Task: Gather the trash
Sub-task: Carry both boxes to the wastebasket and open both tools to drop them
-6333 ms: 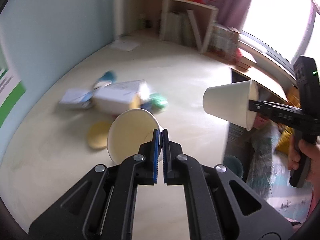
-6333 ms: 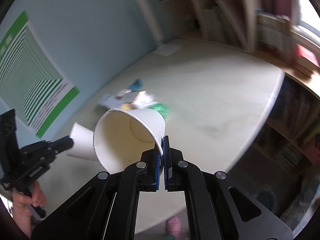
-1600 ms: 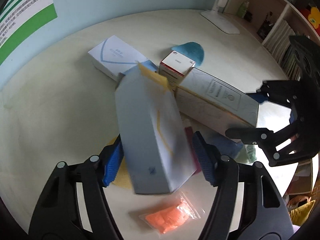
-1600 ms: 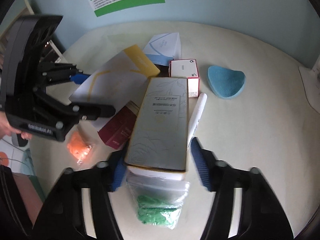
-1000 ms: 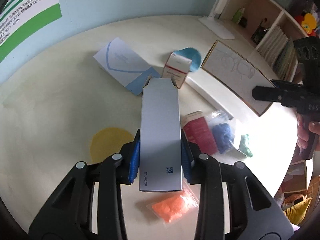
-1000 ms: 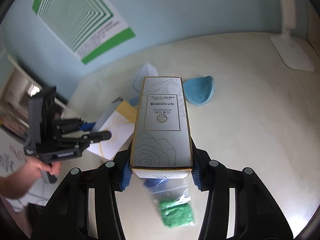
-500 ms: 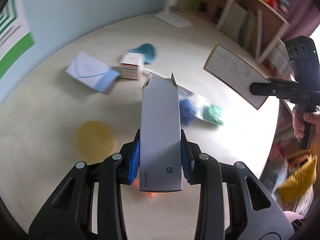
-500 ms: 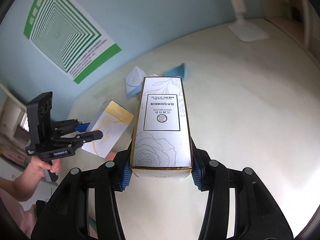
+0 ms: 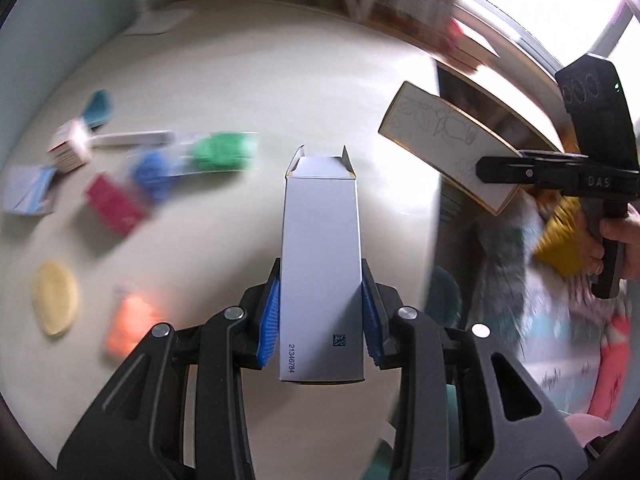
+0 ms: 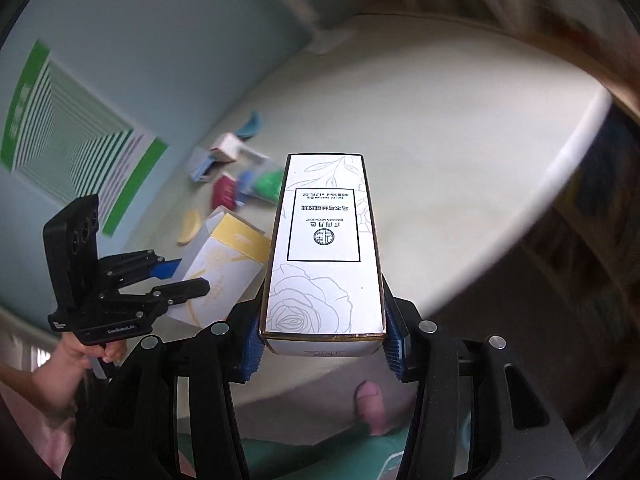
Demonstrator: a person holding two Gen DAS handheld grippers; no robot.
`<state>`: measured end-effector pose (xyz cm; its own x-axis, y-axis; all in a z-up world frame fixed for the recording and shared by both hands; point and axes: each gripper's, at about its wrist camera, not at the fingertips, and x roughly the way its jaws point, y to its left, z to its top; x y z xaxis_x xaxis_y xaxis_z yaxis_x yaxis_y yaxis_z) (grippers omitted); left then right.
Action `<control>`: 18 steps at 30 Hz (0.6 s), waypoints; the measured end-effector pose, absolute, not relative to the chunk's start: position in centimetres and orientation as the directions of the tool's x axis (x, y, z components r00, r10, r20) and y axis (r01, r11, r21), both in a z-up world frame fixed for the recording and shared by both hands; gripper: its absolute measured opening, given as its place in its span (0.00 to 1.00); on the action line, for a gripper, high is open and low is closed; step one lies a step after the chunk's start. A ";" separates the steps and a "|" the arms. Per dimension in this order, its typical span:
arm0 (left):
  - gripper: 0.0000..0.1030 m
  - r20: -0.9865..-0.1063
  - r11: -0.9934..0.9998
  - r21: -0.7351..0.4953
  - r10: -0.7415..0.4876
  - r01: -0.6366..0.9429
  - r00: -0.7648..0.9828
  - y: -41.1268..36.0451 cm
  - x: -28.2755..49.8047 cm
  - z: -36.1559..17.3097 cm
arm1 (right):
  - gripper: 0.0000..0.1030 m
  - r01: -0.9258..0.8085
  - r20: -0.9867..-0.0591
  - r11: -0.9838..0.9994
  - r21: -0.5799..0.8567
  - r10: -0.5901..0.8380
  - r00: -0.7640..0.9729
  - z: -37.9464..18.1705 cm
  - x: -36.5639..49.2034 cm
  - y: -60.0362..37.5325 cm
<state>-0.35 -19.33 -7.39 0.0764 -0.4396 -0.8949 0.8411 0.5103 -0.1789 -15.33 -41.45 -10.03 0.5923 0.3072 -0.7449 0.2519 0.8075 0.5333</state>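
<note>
Left wrist view: 1 grey-white carton (image 9: 321, 264) w/ open top flaps, clamped between blue pads (image 9: 269, 320) of left gripper (image 9: 320, 322), jaws narrowed onto its sides. On cream round table (image 9: 248, 80), blurred: 1 red box (image 9: 114, 210), 1 green bag (image 9: 222, 154), 1 blue bag (image 9: 154, 174), 1 orange bag (image 9: 128, 320), 1 yellow disc (image 9: 54, 298). Shelves, bright window behind.

Right wrist view: 1 white rose-print box (image 10: 324, 252) gripped by right gripper (image 10: 323, 346), jaws mid-width, pads on both sides, held off table edge (image 10: 500, 248). Left-hand tool (image 10: 120, 288) seen holding 1 white-yellow carton (image 10: 224, 268). Pale blue wall, green striped poster (image 10: 68, 136). Clutter count uncertain due to blur.
</note>
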 end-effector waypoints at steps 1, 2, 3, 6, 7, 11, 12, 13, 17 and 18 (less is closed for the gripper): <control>0.31 -0.896 0.484 -0.178 -0.439 0.857 0.062 -20.2 -1.3 -7.5 | 0.48 0.275 -0.746 0.798 0.536 0.296 0.596 -10.2 -16.6 -41.8; 0.31 -0.897 0.458 -0.179 -0.439 0.871 0.047 -21.1 -2.3 -7.7 | 0.48 0.298 -0.747 0.787 0.540 0.285 0.600 -10.5 -18.0 -42.2; 0.31 -0.898 0.440 -0.179 -0.439 0.880 0.037 -21.9 -3.1 -7.8 | 0.48 0.324 -0.750 0.775 0.542 0.272 0.602 -10.9 -19.6 -42.8; 0.31 -0.900 0.385 -0.182 -0.436 0.905 0.004 -24.3 -5.8 -8.1 | 0.48 0.384 -0.758 0.746 0.543 0.240 0.606 -11.8 -24.0 -44.4; 0.31 -0.905 0.367 -0.179 -0.425 0.913 -0.007 -25.3 -6.9 -8.4 | 0.48 0.400 -0.758 0.737 0.545 0.230 0.610 -12.1 -25.3 -45.1; 0.31 -0.914 0.303 -0.192 -0.401 0.933 -0.058 -29.2 -10.9 -9.4 | 0.48 0.444 -0.747 0.693 0.567 0.206 0.633 -13.0 -30.9 -47.8; 0.31 -0.916 0.285 -0.195 -0.394 0.939 -0.071 -30.1 -12.0 -9.7 | 0.48 0.453 -0.748 0.687 0.568 0.203 0.632 -13.3 -32.0 -48.1; 0.31 -0.920 0.263 -0.196 -0.383 0.945 -0.084 -31.4 -13.4 -10.1 | 0.48 0.462 -0.751 0.680 0.569 0.200 0.630 -13.6 -33.2 -48.6; 0.31 -0.930 0.193 -0.215 -0.339 0.957 -0.141 -35.2 -18.0 -12.1 | 0.48 0.516 -0.765 0.630 0.580 0.203 0.611 -16.2 -37.7 -50.7; 0.31 -0.937 0.174 -0.225 -0.307 0.959 -0.164 -36.4 -19.4 -13.1 | 0.48 0.535 -0.771 0.612 0.582 0.207 0.602 -17.3 -39.1 -51.2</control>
<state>-19.39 -36.37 -13.07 -0.1640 -0.3074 -0.9374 0.9587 0.1742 -0.2248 -39.07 -51.22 -17.26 0.6018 0.2074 -0.7712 0.5351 0.6122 0.5822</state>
